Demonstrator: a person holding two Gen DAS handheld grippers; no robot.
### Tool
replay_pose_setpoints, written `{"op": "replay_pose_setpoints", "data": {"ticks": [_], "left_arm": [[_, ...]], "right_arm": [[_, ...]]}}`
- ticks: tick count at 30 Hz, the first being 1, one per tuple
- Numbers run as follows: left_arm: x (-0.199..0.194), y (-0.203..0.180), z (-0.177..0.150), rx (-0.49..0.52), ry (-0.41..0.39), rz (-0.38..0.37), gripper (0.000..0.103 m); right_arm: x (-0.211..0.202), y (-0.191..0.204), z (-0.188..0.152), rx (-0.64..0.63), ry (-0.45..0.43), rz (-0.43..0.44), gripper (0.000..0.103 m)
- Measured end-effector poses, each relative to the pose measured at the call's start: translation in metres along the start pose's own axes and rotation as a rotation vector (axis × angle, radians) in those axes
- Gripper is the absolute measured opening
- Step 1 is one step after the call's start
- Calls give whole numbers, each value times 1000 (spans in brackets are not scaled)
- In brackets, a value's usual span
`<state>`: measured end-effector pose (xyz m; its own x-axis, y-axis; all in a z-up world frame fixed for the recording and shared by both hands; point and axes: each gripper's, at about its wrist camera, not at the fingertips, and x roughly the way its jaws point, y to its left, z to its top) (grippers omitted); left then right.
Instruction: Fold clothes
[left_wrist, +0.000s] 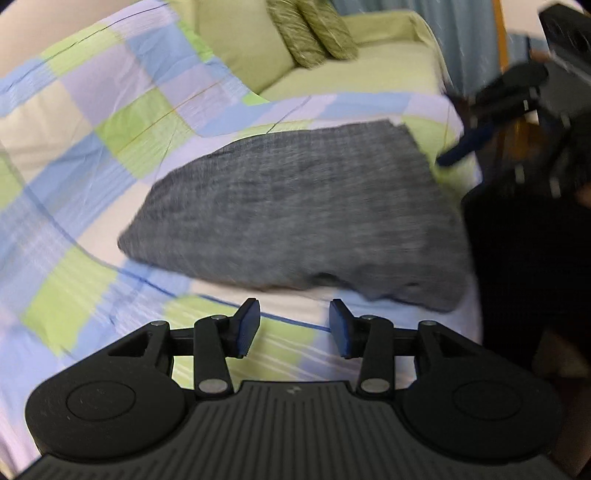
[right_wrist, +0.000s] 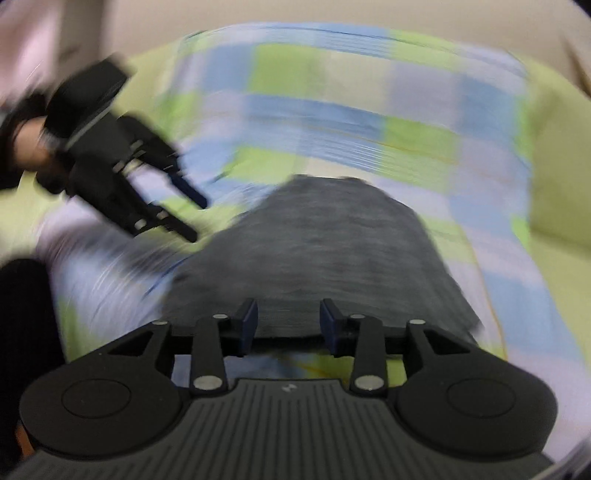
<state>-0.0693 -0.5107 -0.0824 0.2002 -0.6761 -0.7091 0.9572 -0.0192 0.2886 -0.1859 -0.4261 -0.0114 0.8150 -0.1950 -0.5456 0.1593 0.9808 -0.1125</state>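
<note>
Grey garment (left_wrist: 291, 206) folded flat on checked sheet (left_wrist: 74, 122) | left gripper (left_wrist: 294, 328) parted, empty | right gripper (right_wrist: 288, 325) parted over garment's edge, gripping nothing

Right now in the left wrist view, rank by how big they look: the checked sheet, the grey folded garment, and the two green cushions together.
1. checked sheet, which fills most of the view
2. grey garment
3. green cushions, though they sit farthest back, so may look smaller than they are
</note>
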Motion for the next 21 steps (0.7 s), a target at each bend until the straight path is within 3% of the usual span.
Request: {"op": "replay_pose_setpoints", "data": {"ticks": [3, 8, 11, 15, 16, 17, 21], "left_arm": [[-6, -8, -11, -56, -21, 24, 48], [-18, -23, -26, -82, -46, 23, 48], [-22, -31, -34, -62, -49, 38, 48], [-22, -34, -41, -117, -72, 30, 48], [-22, -35, -42, -127, -77, 27, 48], [-23, -37, -42, -135, -86, 23, 48], [-24, -41, -41, -185, -123, 1, 48]], "right_arm": [[4, 36, 14, -104, 18, 35, 44], [24, 82, 14, -370, 83, -25, 44], [35, 101, 5, -554, 150, -47, 39], [36, 111, 3, -682, 123, -73, 37], [36, 113, 4, -705, 112, -77, 21], [36, 113, 4, -703, 98, -77, 3], [31, 83, 28, -373, 43, -63, 2]]}}
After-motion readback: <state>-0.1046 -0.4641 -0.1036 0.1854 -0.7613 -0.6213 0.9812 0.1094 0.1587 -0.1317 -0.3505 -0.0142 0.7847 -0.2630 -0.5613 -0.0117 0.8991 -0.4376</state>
